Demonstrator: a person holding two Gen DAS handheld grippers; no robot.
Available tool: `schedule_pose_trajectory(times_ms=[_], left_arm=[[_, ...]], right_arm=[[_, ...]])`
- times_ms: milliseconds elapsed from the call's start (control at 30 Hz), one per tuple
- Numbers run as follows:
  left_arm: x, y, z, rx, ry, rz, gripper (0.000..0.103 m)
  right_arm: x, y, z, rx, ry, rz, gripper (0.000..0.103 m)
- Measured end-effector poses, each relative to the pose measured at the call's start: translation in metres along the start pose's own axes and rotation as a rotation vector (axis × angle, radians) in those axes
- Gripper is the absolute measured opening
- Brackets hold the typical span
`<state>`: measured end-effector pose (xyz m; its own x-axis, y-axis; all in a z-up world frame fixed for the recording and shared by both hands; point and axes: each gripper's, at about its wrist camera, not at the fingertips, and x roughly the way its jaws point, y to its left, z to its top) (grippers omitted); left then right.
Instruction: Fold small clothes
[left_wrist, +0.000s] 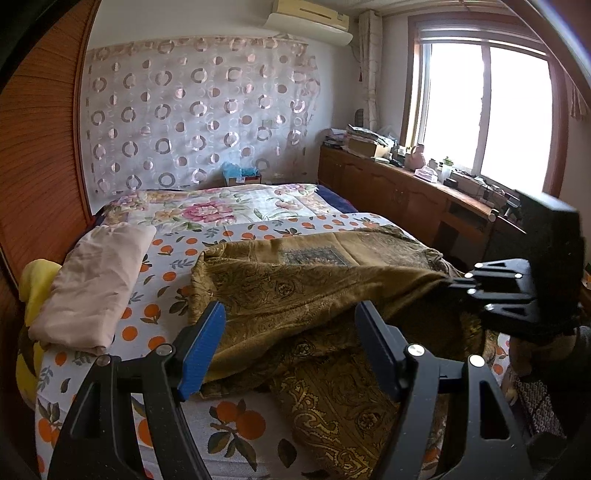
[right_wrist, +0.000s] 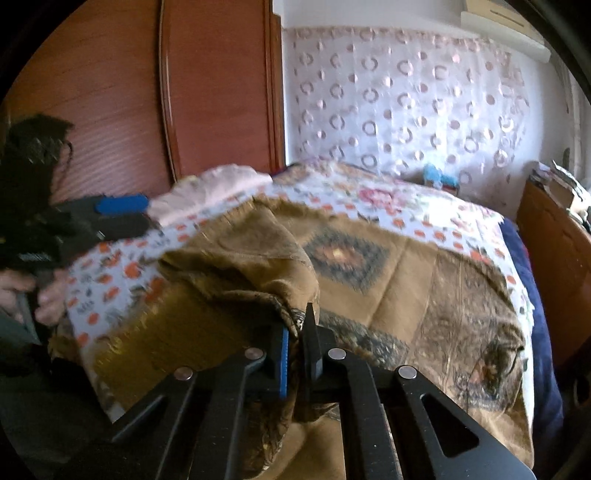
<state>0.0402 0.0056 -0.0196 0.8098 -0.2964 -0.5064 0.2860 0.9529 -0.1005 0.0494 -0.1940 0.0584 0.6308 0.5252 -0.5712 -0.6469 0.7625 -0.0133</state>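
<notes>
A brown paisley cloth (left_wrist: 314, 280) lies rumpled across the orange-print bed sheet (left_wrist: 236, 417). My left gripper (left_wrist: 291, 339) stands open just over its near edge, the cloth passing under and between the blue pad (left_wrist: 207, 347) and the black finger, and neither presses on it. At the right of this view my right gripper (left_wrist: 452, 282) pinches a corner of the cloth and holds it raised. In the right wrist view that gripper (right_wrist: 297, 332) is shut on a bunched fold of the brown cloth (right_wrist: 388, 280). The left gripper (right_wrist: 122, 214) shows at the far left, with a hand (right_wrist: 44, 295) below it.
A folded beige cloth (left_wrist: 92, 284) lies at the bed's left side beside a yellow item (left_wrist: 35, 280). A floral quilt (left_wrist: 221, 210) covers the far end. A wooden wardrobe (left_wrist: 37, 147) stands on the left. A cluttered wooden cabinet (left_wrist: 406, 192) runs under the window on the right.
</notes>
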Motion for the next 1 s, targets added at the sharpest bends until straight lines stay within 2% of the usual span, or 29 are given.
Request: schedule_pose_trajectory(times_ms=[333, 500, 633, 767, 900, 1000], left_arm=[[-0.002, 0.001, 0.0, 0.005, -0.007, 0.003, 0.074], [-0.001, -0.001, 0.001, 0.008, -0.006, -0.001, 0.074], [0.0, -0.005, 0.0, 0.009, -0.003, -0.012, 0.074], [0.001, -0.012, 0.001, 0.017, 0.001, -0.023, 0.074], [0.003, -0.016, 0.001, 0.023, 0.007, -0.032, 0.074], [0.005, -0.018, 0.0, 0.028, 0.015, -0.032, 0.074]], right_arm=[[-0.049, -0.002, 0.009, 0.031, -0.118, -0.047, 0.004], [-0.083, -0.015, -0.004, 0.042, -0.145, -0.145, 0.005], [-0.098, -0.035, -0.028, 0.085, -0.105, -0.237, 0.005], [-0.094, -0.06, -0.063, 0.154, -0.012, -0.339, 0.005], [-0.077, -0.072, -0.097, 0.229, 0.094, -0.366, 0.005], [-0.072, -0.068, -0.109, 0.252, 0.12, -0.371, 0.011]])
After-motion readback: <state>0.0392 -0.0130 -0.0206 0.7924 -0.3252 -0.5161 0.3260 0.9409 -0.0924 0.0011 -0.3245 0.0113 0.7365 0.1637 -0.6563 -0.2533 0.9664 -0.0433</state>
